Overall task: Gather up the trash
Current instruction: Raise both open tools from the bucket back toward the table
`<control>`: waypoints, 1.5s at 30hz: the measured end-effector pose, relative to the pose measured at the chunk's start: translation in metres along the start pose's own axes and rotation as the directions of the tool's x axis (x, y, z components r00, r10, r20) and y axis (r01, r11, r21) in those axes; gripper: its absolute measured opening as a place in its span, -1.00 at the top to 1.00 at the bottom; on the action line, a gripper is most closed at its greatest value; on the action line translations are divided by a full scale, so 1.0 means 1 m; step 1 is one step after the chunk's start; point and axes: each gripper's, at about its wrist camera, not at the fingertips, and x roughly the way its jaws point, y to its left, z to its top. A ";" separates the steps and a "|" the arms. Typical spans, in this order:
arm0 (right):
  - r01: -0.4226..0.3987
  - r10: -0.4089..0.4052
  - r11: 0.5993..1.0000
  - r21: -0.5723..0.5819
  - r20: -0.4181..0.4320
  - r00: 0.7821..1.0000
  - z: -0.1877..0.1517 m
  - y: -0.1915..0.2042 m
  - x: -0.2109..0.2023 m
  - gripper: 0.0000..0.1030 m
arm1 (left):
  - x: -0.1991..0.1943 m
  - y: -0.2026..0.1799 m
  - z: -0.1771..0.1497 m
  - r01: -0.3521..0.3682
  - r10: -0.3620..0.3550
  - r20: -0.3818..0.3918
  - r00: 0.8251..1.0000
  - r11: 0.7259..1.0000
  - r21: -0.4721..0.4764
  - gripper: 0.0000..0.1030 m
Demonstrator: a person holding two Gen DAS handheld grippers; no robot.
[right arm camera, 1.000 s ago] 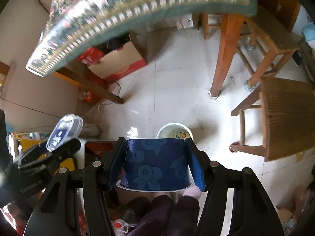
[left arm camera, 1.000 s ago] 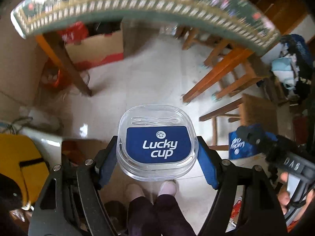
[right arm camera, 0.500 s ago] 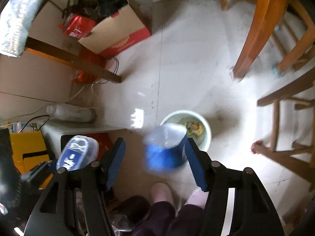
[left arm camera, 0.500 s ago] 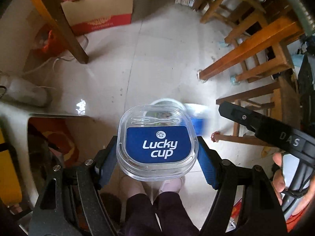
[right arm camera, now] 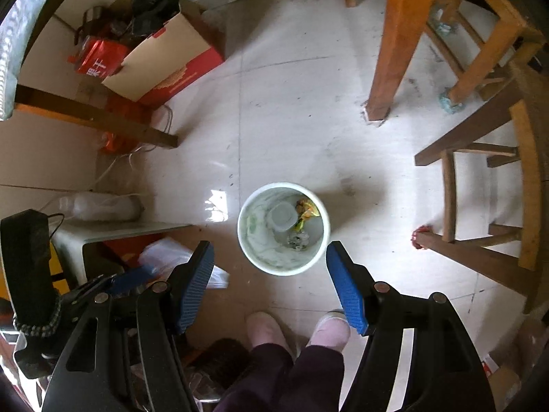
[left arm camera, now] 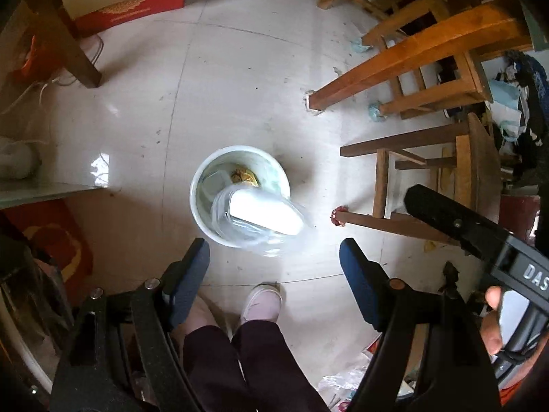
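A pale round trash bin (left arm camera: 202,185) stands on the tiled floor, straight below both grippers; it also shows in the right wrist view (right arm camera: 247,240). In the left wrist view a clear plastic cup (left arm camera: 260,216) is blurred in mid-fall over the bin's near rim. My left gripper (left arm camera: 274,274) is open and empty above it. My right gripper (right arm camera: 271,281) is open and empty above the bin. Inside the bin lie a cup (right arm camera: 283,218) and a yellow wrapper (right arm camera: 307,211). The right gripper's body (left arm camera: 480,237) shows at the right of the left wrist view.
Wooden table legs (right arm camera: 387,44) and stools (left arm camera: 429,178) stand to the right. A red and tan cardboard box (right arm camera: 168,65) sits at the back left. A white low stand (right arm camera: 103,233) is at the left. The person's feet (right arm camera: 298,329) are just below the bin.
Both grippers opened. The blue flowered cup dropped from the right gripper into the bin, then the clear Lucky cup left the left gripper and is falling. Both views tilted down toward the floor.
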 end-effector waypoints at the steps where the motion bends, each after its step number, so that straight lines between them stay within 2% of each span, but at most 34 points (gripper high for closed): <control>1: -0.001 0.001 1.000 0.003 0.005 1.000 -0.001 0.001 -0.006 -0.25 | -0.002 -0.001 0.001 -0.008 0.008 0.002 1.000 1.000 0.009 -0.49; 8: -0.005 0.005 1.000 -0.013 0.026 1.000 -0.003 0.018 -0.034 -0.25 | -0.045 -0.015 0.000 -0.033 0.030 0.045 0.999 0.998 0.050 -0.49; 16: -0.007 0.013 0.998 -0.065 0.088 0.996 -0.008 0.049 -0.109 -0.24 | -0.144 -0.029 -0.008 -0.048 0.039 0.161 0.986 0.997 0.052 -0.49; 23: -0.003 0.028 0.991 -0.131 0.195 0.980 -0.012 0.087 -0.196 -0.24 | -0.249 -0.052 -0.017 -0.064 0.039 0.306 0.951 0.995 0.074 -0.49; 26: 0.011 0.032 0.987 -0.162 0.261 0.965 -0.016 0.104 -0.236 -0.25 | -0.295 -0.063 -0.021 -0.076 0.037 0.377 0.925 0.993 0.089 -0.49; 29: 0.018 0.046 0.983 -0.184 0.337 0.940 -0.022 0.120 -0.280 -0.25 | -0.336 -0.074 -0.028 -0.095 0.035 0.446 0.894 0.989 0.115 -0.49; 33: 0.031 0.059 0.978 -0.206 0.418 0.907 -0.030 0.140 -0.327 -0.25 | -0.392 -0.084 -0.039 -0.106 0.013 0.533 0.846 0.984 0.145 -0.49; 38: 0.069 0.064 0.972 -0.225 0.534 0.843 -0.046 0.164 -0.390 -0.25 | -0.454 -0.098 -0.058 -0.091 -0.039 0.620 0.784 0.980 0.177 -0.49; 39: 0.073 0.069 0.971 -0.229 0.558 0.827 -0.050 0.168 -0.405 -0.25 | -0.471 -0.102 -0.063 -0.097 -0.049 0.644 0.763 0.977 0.188 -0.49; 41: 0.084 0.074 0.969 -0.232 0.598 0.798 -0.058 0.178 -0.430 -0.25 | -0.493 -0.106 -0.072 -0.108 -0.060 0.673 0.737 0.973 0.206 -0.49; 43: 0.101 0.075 0.967 -0.234 0.642 0.763 -0.067 0.188 -0.452 -0.25 | -0.522 -0.109 -0.082 -0.123 -0.080 0.710 0.699 0.965 0.229 -0.49; 44: 0.111 0.076 0.966 -0.234 0.663 0.744 -0.072 0.193 -0.462 -0.26 | -0.531 -0.110 -0.085 -0.127 -0.085 0.722 0.687 0.964 0.234 -0.49; 45: 0.122 0.077 0.965 -0.234 0.691 0.719 -0.078 0.199 -0.474 -0.34 | -0.546 -0.110 -0.090 -0.132 -0.094 0.742 0.663 0.962 0.240 -0.49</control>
